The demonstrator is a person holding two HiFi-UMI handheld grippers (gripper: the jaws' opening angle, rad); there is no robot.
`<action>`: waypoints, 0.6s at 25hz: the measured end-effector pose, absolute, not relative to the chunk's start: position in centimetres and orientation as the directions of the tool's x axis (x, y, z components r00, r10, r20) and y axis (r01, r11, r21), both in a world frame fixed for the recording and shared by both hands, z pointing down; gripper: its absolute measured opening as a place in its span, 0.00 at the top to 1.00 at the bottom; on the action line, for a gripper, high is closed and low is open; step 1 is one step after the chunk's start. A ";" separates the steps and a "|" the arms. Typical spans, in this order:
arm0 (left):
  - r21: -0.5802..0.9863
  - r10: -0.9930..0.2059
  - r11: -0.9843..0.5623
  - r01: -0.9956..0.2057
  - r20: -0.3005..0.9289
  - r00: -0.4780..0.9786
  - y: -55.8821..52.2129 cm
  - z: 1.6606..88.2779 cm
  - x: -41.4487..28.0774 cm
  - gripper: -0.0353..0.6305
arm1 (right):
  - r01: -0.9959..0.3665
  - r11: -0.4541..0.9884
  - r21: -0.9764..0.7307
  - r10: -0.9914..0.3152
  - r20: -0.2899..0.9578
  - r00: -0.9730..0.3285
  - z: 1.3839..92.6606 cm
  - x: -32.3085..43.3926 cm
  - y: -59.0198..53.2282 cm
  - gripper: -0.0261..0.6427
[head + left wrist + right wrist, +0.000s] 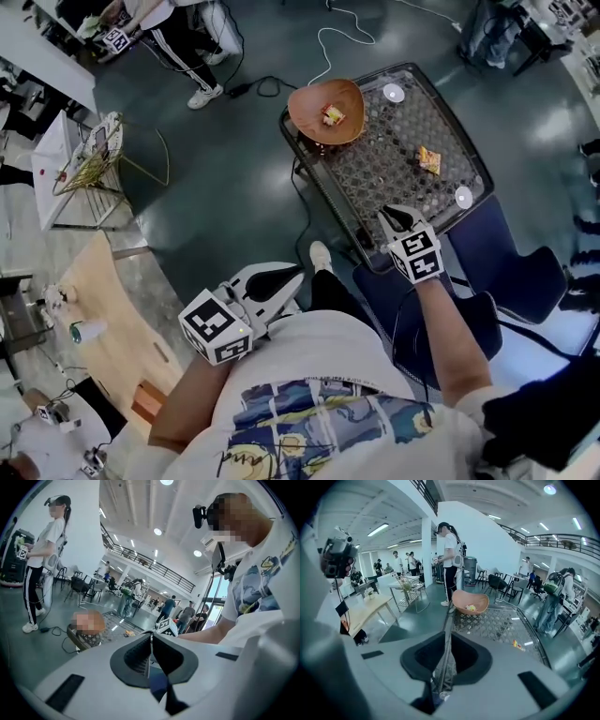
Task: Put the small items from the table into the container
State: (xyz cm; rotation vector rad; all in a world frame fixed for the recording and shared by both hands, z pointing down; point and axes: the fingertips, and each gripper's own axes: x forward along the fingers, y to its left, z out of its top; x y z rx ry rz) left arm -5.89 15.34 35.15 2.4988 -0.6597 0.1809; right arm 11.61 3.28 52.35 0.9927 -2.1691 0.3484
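Note:
An orange bowl (314,117) stands at the far left corner of the patterned glass table (375,183) and holds a small yellow item (332,115). A small orange-yellow packet (428,160) lies on the table's right half. My right gripper (392,217) hovers over the table's near edge, jaws shut and empty; in the right gripper view, the bowl (480,603) and the packet (516,644) lie ahead of it (451,609). My left gripper (292,278) stays near my body, off the table, shut with nothing in it (150,634).
A blue chair (511,272) stands against the table's near right side. Cables (342,37) run over the floor behind the table. At the left are a wire stand (89,164) and a wooden table (108,300). A person (183,37) stands at the far left.

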 end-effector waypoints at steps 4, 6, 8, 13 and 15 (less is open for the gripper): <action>0.475 -0.371 -0.758 -0.446 0.248 0.895 17.2 34.6 -5.4 0.93 | -0.760 0.649 0.035 -0.562 0.696 -0.448 51.8 11.2 7.4 0.90; 0.484 -0.350 -0.764 -0.427 0.245 0.904 18.2 34.6 -5.1 0.93 | -0.769 0.639 0.023 -0.561 0.698 -0.445 51.9 11.1 9.6 0.89; 0.484 -0.338 -0.769 -0.418 0.248 0.908 19.1 34.7 -4.9 0.93 | -0.777 0.629 0.011 -0.558 0.702 -0.442 52.1 11.2 11.5 0.90; 0.470 -0.320 -0.783 -0.408 0.258 0.912 19.8 34.9 -4.3 0.93 | -0.799 0.602 0.001 -0.566 0.707 -0.425 52.7 12.3 13.1 0.89; 0.470 -0.318 -0.784 -0.406 0.258 0.912 19.5 34.7 -4.3 0.93 | -0.805 0.593 0.004 -0.571 0.707 -0.417 52.6 12.8 12.6 0.90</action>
